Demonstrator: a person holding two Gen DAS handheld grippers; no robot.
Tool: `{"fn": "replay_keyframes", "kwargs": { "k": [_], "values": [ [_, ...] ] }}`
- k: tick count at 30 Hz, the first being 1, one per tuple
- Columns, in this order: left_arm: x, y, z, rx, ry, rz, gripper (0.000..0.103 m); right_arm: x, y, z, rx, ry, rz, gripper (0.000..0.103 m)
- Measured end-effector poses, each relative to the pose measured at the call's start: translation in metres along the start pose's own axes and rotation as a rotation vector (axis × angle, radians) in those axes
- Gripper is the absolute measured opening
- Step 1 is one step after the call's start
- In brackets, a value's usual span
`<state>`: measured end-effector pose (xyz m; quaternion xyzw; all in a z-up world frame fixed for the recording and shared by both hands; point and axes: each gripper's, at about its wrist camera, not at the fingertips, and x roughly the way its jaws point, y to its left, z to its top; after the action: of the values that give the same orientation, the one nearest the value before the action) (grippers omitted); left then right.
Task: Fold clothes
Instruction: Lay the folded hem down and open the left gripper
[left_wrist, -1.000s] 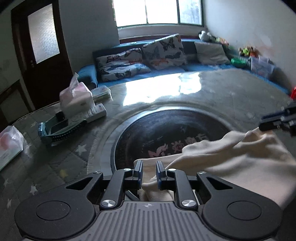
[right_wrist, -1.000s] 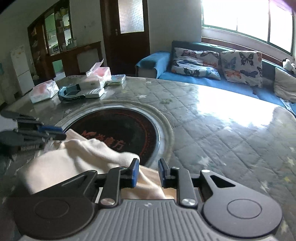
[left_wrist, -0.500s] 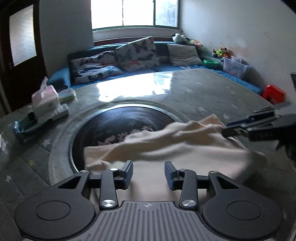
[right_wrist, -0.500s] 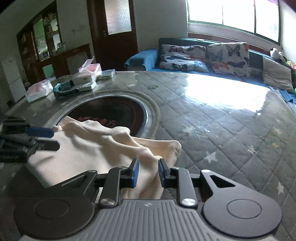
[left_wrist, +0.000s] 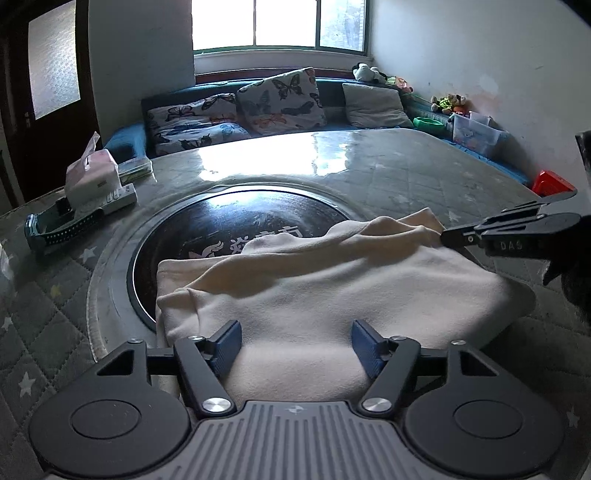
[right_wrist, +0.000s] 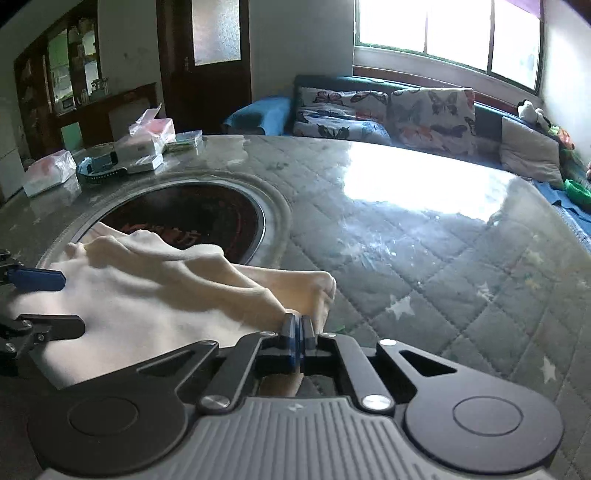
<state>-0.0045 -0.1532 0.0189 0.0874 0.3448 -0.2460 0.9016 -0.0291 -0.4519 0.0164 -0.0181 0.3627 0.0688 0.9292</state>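
A cream garment (left_wrist: 332, 288) lies folded over on the quilted table, partly covering the dark round inlay (left_wrist: 240, 221). My left gripper (left_wrist: 295, 343) hovers over its near edge with the jaws wide and still opening; the cloth lies beneath them and neither pad presses it. From the right wrist view the left gripper (right_wrist: 44, 302) shows at the left edge, above the garment (right_wrist: 147, 295). My right gripper (right_wrist: 299, 328) is shut on a raised fold at the garment's right end. That same right gripper (left_wrist: 443, 240) pinches the ridge in the left wrist view.
A tissue box (left_wrist: 92, 177), a white remote (left_wrist: 118, 197) and a teal holder (left_wrist: 62, 225) sit at the table's far left. A plastic packet (right_wrist: 48, 175) lies beyond them. A blue sofa with butterfly pillows (left_wrist: 277, 99) runs behind the table. Bare quilted surface (right_wrist: 424, 258) stretches right.
The left jaws have opened wide and let go of the garment. The right jaws have closed onto a fold. The garment has settled lower and flatter on the table.
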Motion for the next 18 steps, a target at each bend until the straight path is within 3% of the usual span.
{"fn": "replay_keyframes", "kwargs": {
  "k": [5, 10, 18],
  "values": [
    [0.002, -0.002, -0.001, 0.005, -0.007, 0.01, 0.073, -0.015, 0.006, 0.016, -0.028, -0.05, 0.068, 0.005],
    [0.003, -0.003, -0.003, 0.009, -0.014, 0.015, 0.075, -0.003, 0.028, 0.026, -0.065, -0.024, 0.182, 0.005],
    [0.003, -0.001, -0.004, 0.007, -0.019, 0.006, 0.078, 0.036, 0.038, 0.029, -0.066, 0.032, 0.135, 0.004]
  ]
}}
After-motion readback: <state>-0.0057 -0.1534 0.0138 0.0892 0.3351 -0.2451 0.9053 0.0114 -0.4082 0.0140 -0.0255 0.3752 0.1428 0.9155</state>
